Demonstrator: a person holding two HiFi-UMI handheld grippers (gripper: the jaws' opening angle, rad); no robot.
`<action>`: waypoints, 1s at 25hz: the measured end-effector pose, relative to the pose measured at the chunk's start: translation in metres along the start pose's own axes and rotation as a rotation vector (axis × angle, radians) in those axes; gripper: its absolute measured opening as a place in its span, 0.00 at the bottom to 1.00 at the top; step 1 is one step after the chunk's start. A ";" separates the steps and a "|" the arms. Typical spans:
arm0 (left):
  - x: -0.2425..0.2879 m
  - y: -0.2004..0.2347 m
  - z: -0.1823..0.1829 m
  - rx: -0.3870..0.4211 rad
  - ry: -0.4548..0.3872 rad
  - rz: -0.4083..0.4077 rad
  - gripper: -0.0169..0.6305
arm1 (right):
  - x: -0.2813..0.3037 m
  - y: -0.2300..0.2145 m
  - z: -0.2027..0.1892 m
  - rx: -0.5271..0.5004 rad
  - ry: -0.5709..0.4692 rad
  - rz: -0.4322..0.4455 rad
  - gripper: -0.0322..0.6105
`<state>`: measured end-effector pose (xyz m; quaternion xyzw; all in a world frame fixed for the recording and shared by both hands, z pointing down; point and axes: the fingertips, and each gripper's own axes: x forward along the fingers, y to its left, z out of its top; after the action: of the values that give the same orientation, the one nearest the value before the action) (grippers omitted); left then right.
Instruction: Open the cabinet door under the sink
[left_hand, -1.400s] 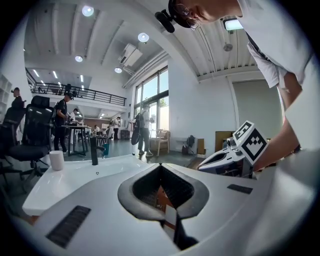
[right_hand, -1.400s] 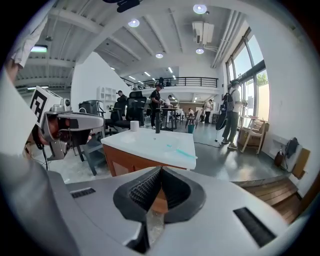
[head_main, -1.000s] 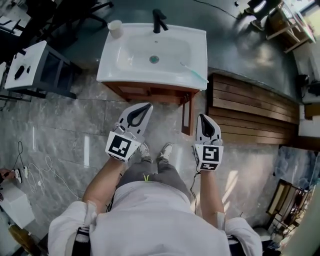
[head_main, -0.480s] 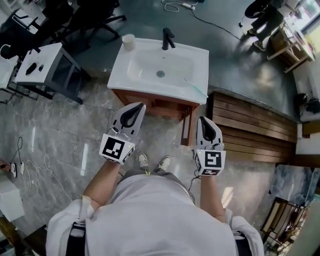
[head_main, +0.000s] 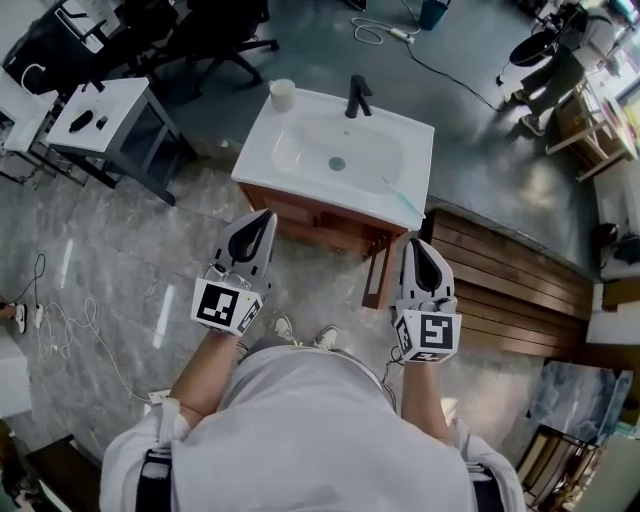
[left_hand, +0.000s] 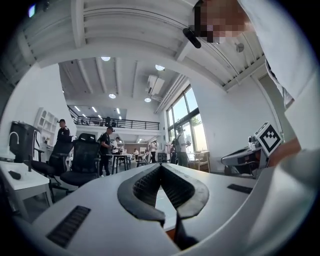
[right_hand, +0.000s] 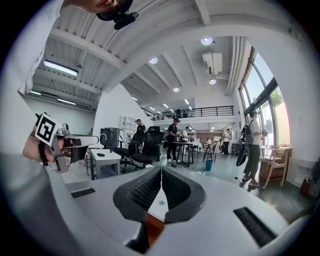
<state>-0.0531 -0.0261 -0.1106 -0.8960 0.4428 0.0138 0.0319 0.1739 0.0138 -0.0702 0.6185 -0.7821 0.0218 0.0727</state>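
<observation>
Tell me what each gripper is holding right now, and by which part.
Nothing is held. The left gripper and the right gripper each have their jaws shut tip to tip, with nothing between them.

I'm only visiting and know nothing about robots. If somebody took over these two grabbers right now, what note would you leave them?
Left gripper: jaws shut, empty, in the air in front of the cabinet, touching nothing.
Right gripper: jaws shut, empty, just right of the door, apart from it.
Things: the cabinet sits under the white sink; its door sticks out toward the person at the right front corner.
Done: the door looks open.
Left: probably nothing; perhaps check that it is open wide enough.
</observation>
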 end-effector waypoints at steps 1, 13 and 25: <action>0.000 0.000 0.001 0.002 -0.006 0.005 0.04 | 0.002 0.001 0.001 0.001 -0.011 0.003 0.11; 0.004 0.008 0.015 0.041 -0.046 0.009 0.04 | 0.006 -0.003 0.014 0.021 -0.069 -0.008 0.11; -0.012 0.030 0.018 0.026 -0.040 0.049 0.04 | 0.013 0.011 0.023 0.006 -0.061 -0.011 0.11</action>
<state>-0.0844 -0.0336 -0.1290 -0.8840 0.4639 0.0267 0.0519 0.1583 0.0008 -0.0903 0.6233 -0.7806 0.0048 0.0471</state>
